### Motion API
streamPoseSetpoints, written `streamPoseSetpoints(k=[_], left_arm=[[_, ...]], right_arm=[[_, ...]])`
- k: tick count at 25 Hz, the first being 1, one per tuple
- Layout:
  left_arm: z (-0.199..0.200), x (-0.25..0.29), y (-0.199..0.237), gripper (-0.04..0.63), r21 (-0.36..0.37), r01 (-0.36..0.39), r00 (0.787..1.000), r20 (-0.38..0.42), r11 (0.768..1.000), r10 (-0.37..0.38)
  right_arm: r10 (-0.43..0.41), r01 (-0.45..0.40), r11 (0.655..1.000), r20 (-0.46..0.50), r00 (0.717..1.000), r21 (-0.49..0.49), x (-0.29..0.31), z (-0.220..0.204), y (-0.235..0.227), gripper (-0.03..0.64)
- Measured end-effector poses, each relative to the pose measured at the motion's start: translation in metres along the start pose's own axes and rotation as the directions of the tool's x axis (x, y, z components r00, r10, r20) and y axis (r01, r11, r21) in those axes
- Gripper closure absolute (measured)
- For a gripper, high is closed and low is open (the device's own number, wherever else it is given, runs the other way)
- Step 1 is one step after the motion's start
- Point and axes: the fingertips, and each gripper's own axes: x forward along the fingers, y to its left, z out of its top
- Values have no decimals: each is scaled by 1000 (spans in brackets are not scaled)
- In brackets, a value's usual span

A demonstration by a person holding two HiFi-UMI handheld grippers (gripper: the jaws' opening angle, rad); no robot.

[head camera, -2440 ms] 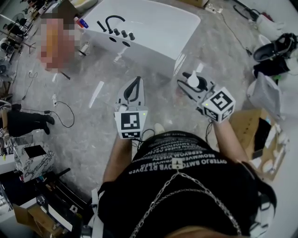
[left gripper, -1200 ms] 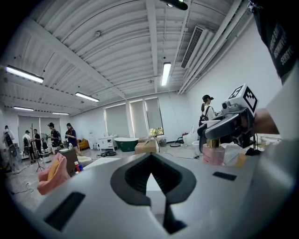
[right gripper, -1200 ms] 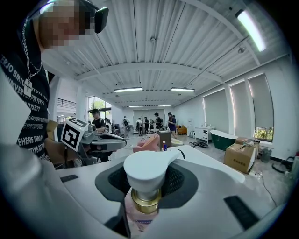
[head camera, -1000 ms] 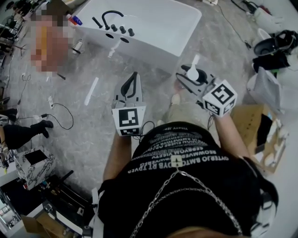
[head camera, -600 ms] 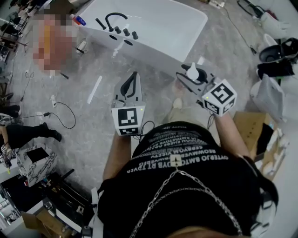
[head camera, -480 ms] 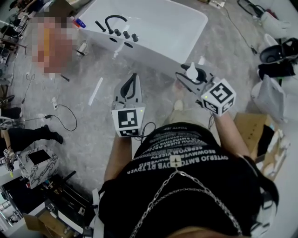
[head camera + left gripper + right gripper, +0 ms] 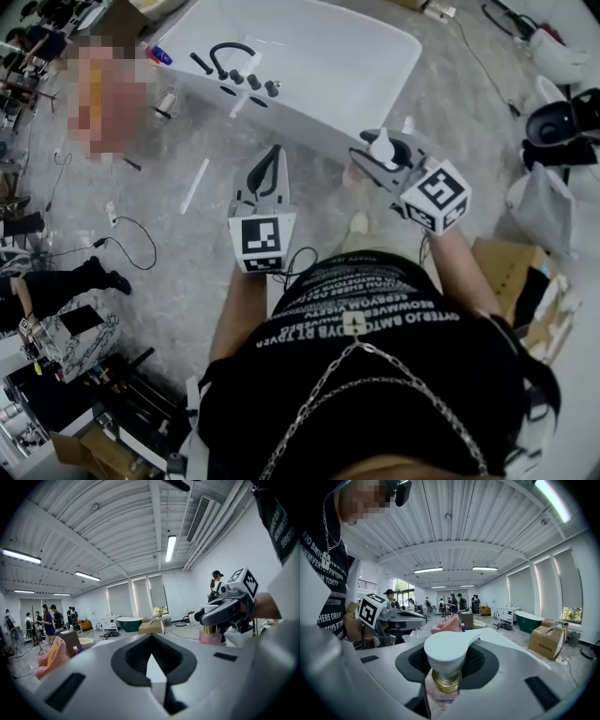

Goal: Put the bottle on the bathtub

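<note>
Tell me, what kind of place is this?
Probably a big workshop or studio hall, not a home bathroom: a white bathtub stands on a bare floor, with cardboard boxes and several people around.

Pink pump bottle (image 7: 382, 150), gold collar, white head, upright in right claw (image 7: 377, 159); white bathtub (image 7: 281, 117) ahead, not touching.

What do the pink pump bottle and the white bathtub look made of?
The pink pump bottle: translucent pink body, likely plastic; shiny gold collar, metal or metallised plastic; matte white pump head, plastic. The white bathtub: smooth glossy white shell with soft highlights; acrylic or enamelled, can't tell which.
</note>
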Motion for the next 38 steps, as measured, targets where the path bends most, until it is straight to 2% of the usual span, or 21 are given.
streamPoseSetpoints(k=[6,11,21,27,33,38], left_arm=[[6,37,3,598,29,-5,1000,-13,1000,6],[22,69,1,598,54,-14,1000,-12,998,15],[48,136,-9,598,50,-59,998,2,997,59],[35,137,-11,598,20,-86,996,-28,996,87],[23,124,-6,598,17,-153,986,-70,988,154],[6,117,13,598,15,-172,979,-106,985,172]], right_arm=[[18,-18,1000,15,1000,8,9,4,-35,492],[20,-20,1000,-12,1000,4,11,1,-70,492],[37,-37,999,6,999,-6,8,3,-142,492],[50,-50,999,2,999,14,11,-4,-156,492],[77,-77,997,-24,997,13,16,-23,-160,492],[109,-107,993,-52,993,51,47,-40,-155,492]])
